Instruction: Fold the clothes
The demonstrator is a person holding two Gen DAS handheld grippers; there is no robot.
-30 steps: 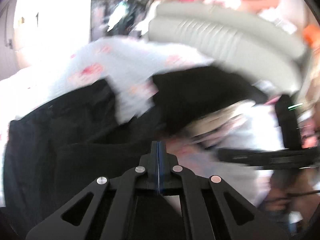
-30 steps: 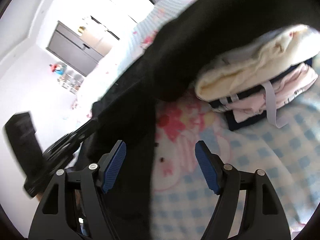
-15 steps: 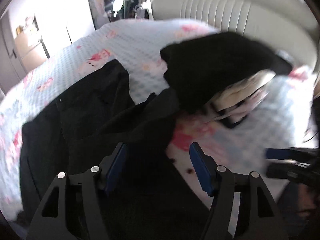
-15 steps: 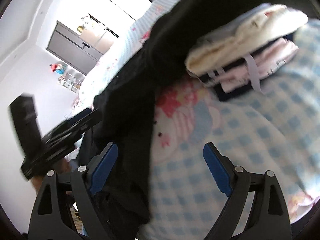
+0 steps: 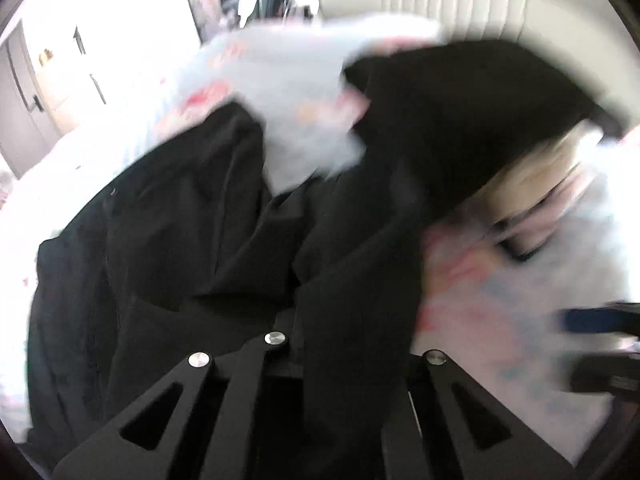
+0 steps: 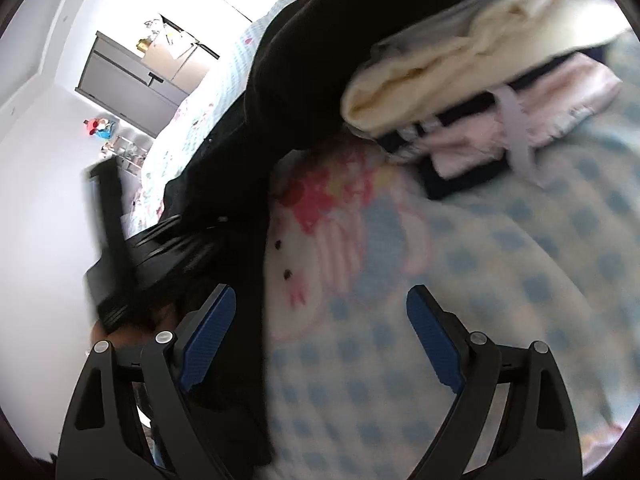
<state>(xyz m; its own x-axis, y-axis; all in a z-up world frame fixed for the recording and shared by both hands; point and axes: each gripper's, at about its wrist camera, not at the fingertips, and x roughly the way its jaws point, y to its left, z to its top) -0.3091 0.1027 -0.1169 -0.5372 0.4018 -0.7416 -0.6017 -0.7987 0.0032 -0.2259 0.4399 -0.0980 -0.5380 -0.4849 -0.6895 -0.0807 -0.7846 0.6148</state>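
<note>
A black garment [image 5: 180,240] lies crumpled on the blue-checked bed sheet [image 6: 500,280], its far part draped over a stack of folded clothes [image 6: 460,80]. My left gripper [image 5: 292,332] is shut on a fold of the black garment, and cloth hangs over its right finger. In the right wrist view the left gripper [image 6: 180,240] shows at the left, blurred, buried in the black garment [image 6: 288,60]. My right gripper [image 6: 320,320] stands open low over the sheet; the garment's edge lies just inside its left pad, untouched.
The folded stack [image 5: 532,188] holds cream, pink and dark pieces. A padded white headboard [image 5: 460,8] closes the far side of the bed. A grey cabinet [image 6: 132,80] and a door [image 5: 24,92] stand beyond the bed's left side. The sheet has pink cartoon prints.
The left gripper opened, dropped toward the black garment and shut on a fold of it. The right gripper's jaws widened a little and it sank slightly toward the sheet.
</note>
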